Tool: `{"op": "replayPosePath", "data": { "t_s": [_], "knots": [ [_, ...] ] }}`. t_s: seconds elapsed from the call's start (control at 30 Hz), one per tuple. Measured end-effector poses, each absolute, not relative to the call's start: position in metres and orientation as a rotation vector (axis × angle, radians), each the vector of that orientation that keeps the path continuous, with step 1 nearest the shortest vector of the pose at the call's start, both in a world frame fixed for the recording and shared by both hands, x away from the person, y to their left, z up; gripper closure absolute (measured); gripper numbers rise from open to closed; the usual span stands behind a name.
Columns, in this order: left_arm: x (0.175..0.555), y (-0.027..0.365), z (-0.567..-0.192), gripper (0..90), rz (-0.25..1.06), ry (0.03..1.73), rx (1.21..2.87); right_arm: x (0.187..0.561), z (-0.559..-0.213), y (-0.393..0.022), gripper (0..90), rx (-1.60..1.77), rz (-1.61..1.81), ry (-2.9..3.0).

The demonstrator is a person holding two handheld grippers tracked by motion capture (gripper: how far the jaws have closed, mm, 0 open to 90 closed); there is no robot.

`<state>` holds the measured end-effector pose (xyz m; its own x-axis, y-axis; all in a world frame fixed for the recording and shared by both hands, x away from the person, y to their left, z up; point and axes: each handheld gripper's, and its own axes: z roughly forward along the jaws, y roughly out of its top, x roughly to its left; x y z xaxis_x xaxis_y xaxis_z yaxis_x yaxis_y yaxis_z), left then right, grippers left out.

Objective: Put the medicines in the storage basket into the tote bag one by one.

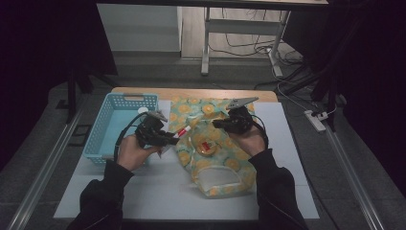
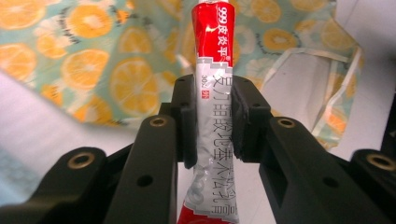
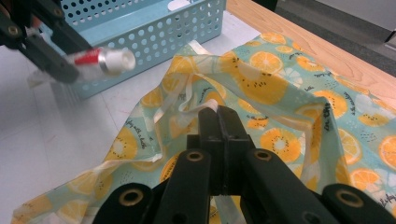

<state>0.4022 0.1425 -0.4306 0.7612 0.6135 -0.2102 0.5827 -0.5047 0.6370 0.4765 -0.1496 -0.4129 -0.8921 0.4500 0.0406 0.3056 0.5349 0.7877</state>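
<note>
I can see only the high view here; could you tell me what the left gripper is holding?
Observer: The left gripper is clamped on a tube, red at both ends, silver between, with printed lettering.
Operator: Does the tube have a cap on?
Observer: Yes, the right gripper view shows a white cap on its end.
Operator: And the right gripper?
Observer: The right gripper has its jaws shut together, pinching the pale edge of the orange-print bag.
</note>
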Motion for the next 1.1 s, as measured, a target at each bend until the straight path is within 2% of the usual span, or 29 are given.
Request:
{"op": "replayPosePath", "data": {
  "t_s": [0.67,1.1],
  "knots": [
    [0.428,0.084,-0.449,72.9,-0.009,0.833,2.296,0.475,-0.411,-0.149,90.0,0.635,1.298,2.602],
    [0.444,0.053,-0.451,72.9,0.023,0.803,2.313,0.476,-0.412,-0.149,90.0,0.64,1.296,2.602]
  ]
}}
